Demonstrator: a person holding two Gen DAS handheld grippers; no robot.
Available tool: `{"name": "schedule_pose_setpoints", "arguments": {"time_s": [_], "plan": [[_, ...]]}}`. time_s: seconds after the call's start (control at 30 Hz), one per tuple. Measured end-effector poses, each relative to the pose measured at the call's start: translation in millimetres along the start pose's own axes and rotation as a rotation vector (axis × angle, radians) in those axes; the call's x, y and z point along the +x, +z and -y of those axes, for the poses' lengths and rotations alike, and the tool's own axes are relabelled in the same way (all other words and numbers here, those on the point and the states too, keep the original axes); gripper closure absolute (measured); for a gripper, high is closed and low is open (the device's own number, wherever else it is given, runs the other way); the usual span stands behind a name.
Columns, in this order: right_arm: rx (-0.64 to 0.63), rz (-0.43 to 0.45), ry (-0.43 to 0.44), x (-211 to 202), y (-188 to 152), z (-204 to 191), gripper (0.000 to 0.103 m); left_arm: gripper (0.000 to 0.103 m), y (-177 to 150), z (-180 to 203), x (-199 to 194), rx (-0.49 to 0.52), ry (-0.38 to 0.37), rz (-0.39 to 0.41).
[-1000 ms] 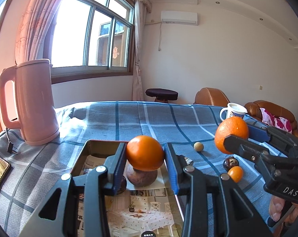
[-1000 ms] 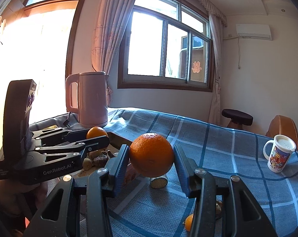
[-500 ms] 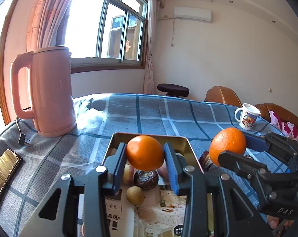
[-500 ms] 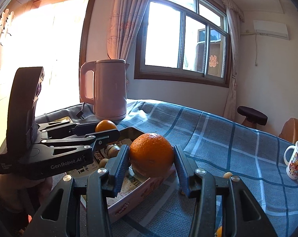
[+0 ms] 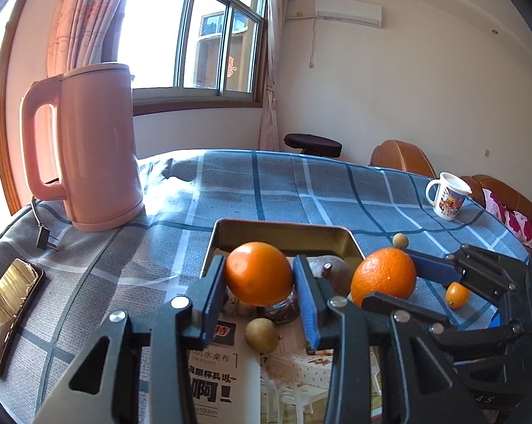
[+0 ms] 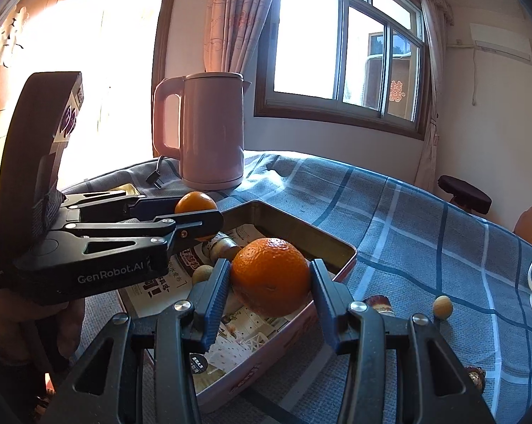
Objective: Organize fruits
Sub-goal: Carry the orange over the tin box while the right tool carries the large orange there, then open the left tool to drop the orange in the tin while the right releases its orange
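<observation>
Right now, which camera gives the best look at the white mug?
The left wrist view: the white mug shows whole, handle and printed side, on the blue plaid cloth. The right wrist view catches only a cropped sliver at its right edge.

- The left gripper [image 5: 259, 284] is level, its blue-padded fingers [image 5: 213, 291] closed against both sides of a smooth orange [image 5: 258, 277].
- The right gripper [image 6: 270, 284] sits just beside it on the right, fingers [image 6: 214, 295] clamped on a dimpled orange [image 6: 270, 275].
- A hand [image 6: 59, 321] grips the left gripper's handle from below.
</observation>
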State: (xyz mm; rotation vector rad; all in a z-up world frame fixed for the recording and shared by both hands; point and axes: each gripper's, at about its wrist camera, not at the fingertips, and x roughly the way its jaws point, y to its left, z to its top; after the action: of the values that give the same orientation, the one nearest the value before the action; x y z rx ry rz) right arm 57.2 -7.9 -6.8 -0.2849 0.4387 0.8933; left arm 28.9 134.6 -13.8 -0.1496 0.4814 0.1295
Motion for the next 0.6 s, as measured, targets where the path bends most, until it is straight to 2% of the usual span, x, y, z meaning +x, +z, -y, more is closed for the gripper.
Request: {"name": "schedule_pose_setpoints", "arguments": {"time_s": [0.6], "plan": [[-0.052, -0.091, 0.030, 17.8, -1.1, -13.1, 0.055, 0.063, -3.5, 4.6, 9.7, 0.037, -0.009, -0.070]]}}
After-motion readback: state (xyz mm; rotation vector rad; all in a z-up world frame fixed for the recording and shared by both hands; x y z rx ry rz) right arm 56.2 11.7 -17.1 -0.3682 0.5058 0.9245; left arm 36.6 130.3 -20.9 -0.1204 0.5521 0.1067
